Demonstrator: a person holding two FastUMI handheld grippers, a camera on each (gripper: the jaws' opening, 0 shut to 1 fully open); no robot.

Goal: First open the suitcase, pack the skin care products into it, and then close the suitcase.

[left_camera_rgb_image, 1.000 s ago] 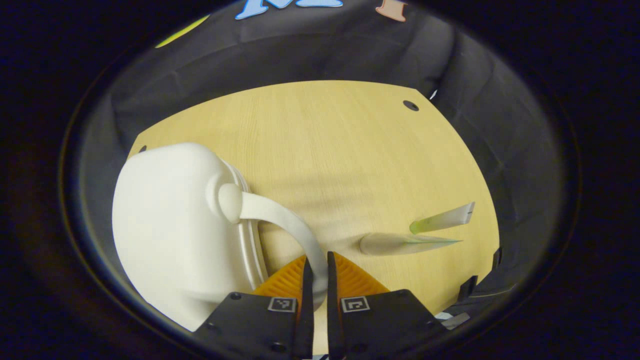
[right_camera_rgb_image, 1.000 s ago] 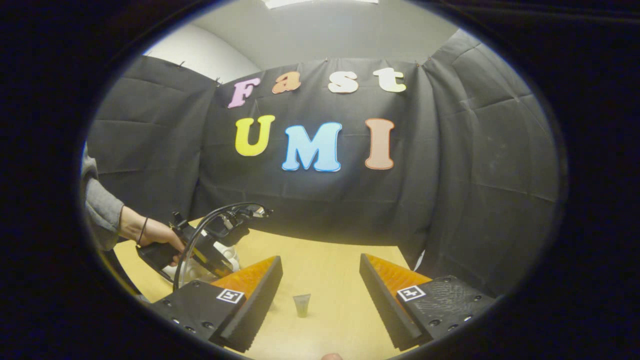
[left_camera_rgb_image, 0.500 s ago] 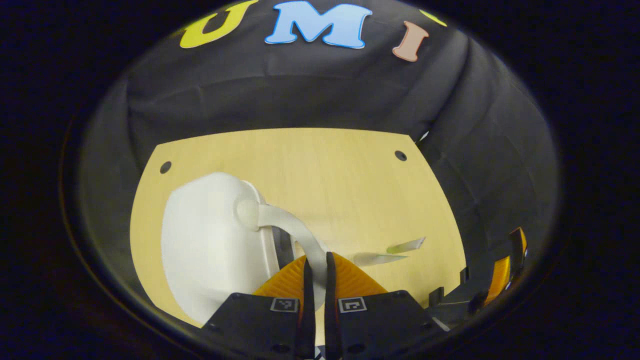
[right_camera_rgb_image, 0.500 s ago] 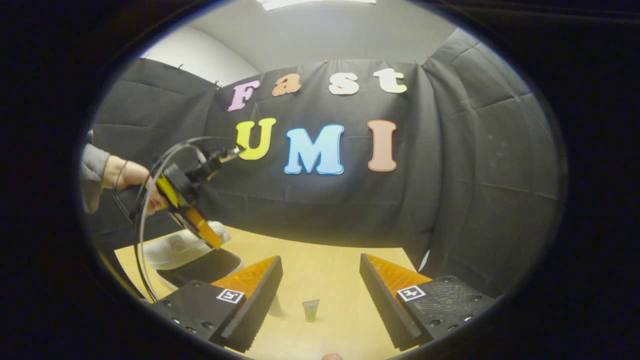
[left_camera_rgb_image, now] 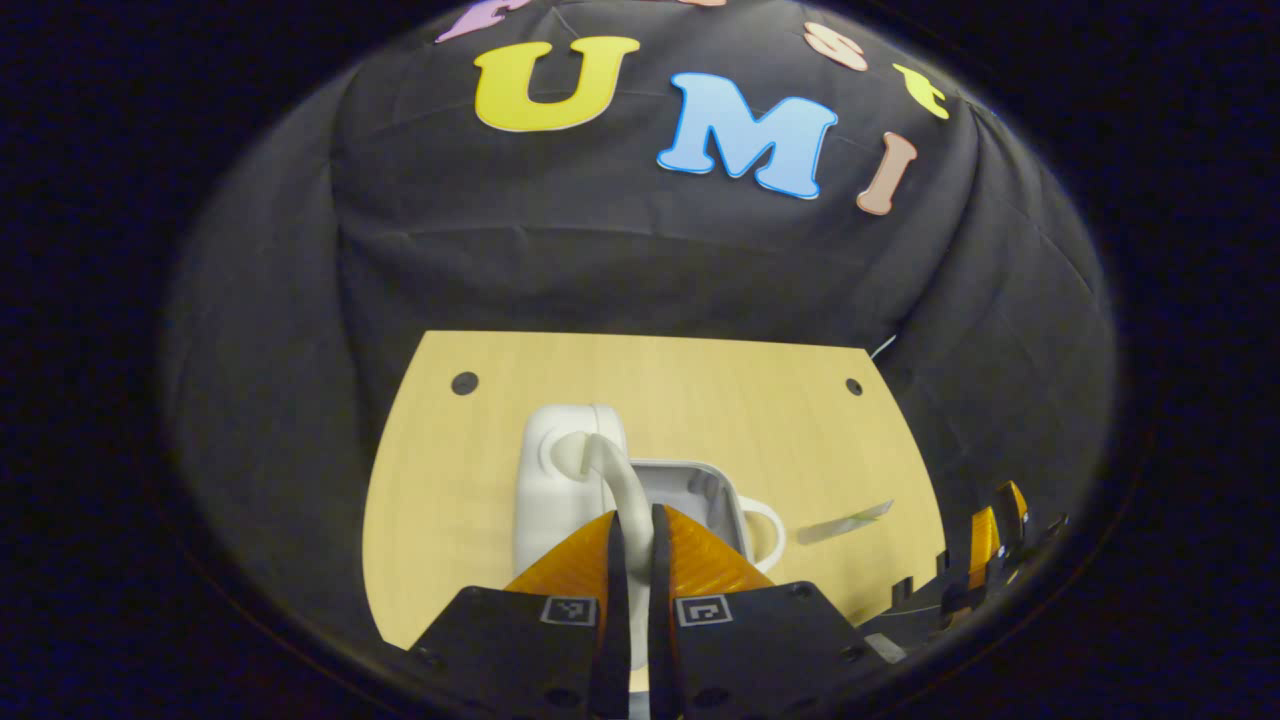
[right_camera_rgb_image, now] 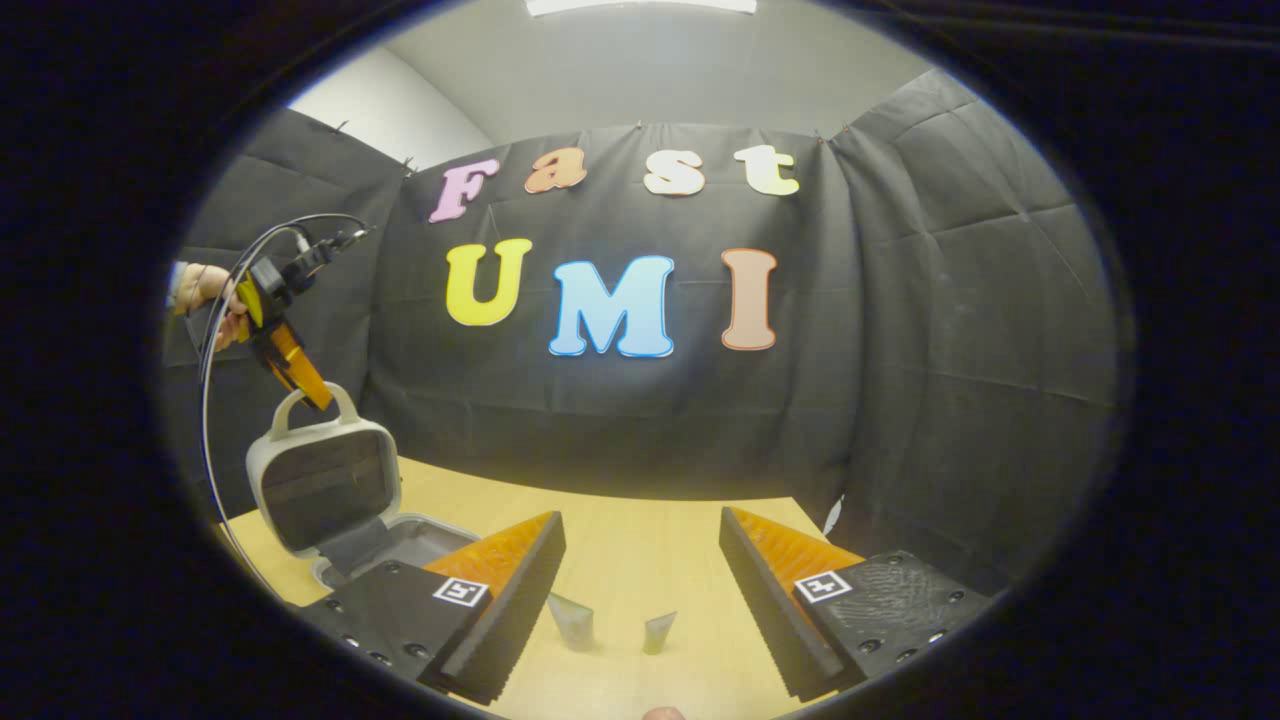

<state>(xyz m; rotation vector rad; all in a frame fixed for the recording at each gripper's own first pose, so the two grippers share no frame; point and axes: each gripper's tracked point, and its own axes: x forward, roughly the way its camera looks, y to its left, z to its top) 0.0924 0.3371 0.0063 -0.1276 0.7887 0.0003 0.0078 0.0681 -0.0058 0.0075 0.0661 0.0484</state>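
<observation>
White suitcase (right_camera_rgb_image: 322,490) open on the wooden table (left_camera_rgb_image: 680,400), lid upright; left gripper (left_camera_rgb_image: 632,525) jaws pinching the lid's handle (left_camera_rgb_image: 612,475). Two skin-care tubes (right_camera_rgb_image: 572,620) stand on the table before the right gripper (right_camera_rgb_image: 640,570), jaws spread

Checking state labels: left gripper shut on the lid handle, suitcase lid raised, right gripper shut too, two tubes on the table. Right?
Not quite: the right gripper is open, as the right gripper view shows. The rest holds: left gripper shut on the lid handle, suitcase lid raised, two tubes on the table.
</observation>
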